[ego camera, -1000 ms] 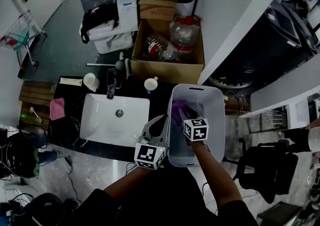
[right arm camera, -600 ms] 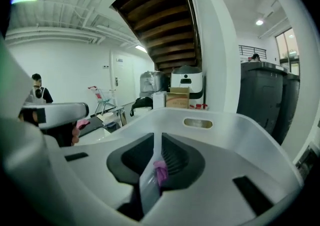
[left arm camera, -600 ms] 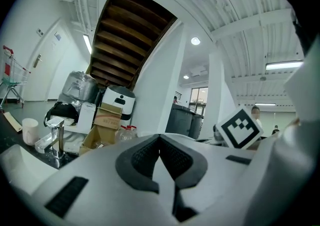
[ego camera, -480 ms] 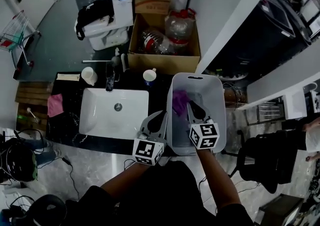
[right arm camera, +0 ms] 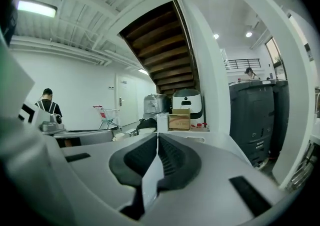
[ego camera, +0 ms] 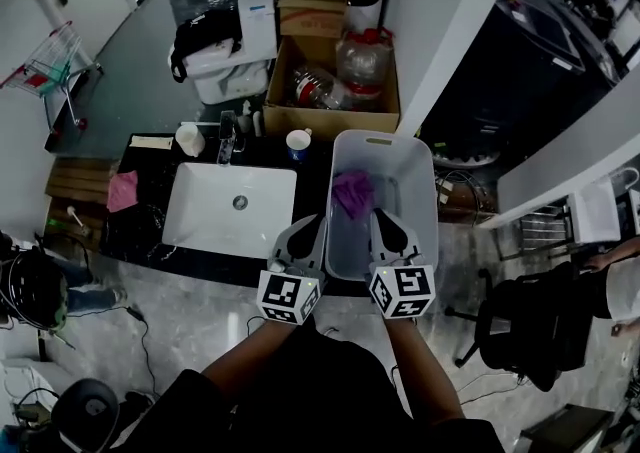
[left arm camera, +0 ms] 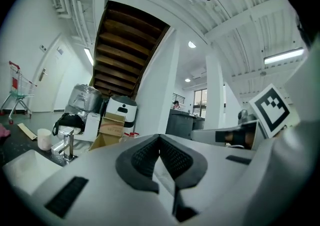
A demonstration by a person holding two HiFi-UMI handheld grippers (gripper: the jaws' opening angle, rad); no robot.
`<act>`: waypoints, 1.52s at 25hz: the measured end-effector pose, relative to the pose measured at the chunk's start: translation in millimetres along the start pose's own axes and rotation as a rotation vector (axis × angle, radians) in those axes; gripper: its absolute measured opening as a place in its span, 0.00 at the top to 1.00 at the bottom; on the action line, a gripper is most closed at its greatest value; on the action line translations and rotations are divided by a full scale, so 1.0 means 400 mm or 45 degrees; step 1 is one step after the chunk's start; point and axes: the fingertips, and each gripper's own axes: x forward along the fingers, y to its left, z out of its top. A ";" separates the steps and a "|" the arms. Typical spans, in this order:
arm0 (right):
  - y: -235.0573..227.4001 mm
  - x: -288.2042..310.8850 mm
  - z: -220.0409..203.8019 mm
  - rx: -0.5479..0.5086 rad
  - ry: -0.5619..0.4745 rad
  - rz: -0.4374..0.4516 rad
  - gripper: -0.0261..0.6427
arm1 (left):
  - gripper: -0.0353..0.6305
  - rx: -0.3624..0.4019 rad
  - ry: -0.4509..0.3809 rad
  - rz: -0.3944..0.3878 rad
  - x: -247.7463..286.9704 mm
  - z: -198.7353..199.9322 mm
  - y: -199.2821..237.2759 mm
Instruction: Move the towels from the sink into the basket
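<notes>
A purple towel (ego camera: 351,191) lies inside the pale grey basket (ego camera: 412,173), toward its far end. The white sink (ego camera: 205,231) to the left shows only its drain. My right gripper (ego camera: 384,224) hangs over the basket's near end, clear of the towel. Its jaws have just been closing and now stand shut with nothing between them (right arm camera: 157,139). My left gripper (ego camera: 311,229) hovers over the dark counter between sink and basket. It points level and is shut with nothing in it (left arm camera: 160,139).
A pink cloth (ego camera: 123,191) lies on the counter left of the sink. A faucet (ego camera: 228,133) and two cups (ego camera: 187,138) (ego camera: 298,144) stand behind the sink. A cardboard box of bottles (ego camera: 335,81) sits beyond. A black chair (ego camera: 520,331) is at right.
The right gripper has risen out of the basket and drawn back to its near end, leaving the purple towel inside, and its jaws have closed. The left gripper shifted slightly.
</notes>
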 end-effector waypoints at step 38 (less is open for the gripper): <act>0.506 -0.041 -0.041 -0.106 -0.069 0.507 0.92 | 0.94 0.128 -0.064 0.452 -0.399 0.042 0.116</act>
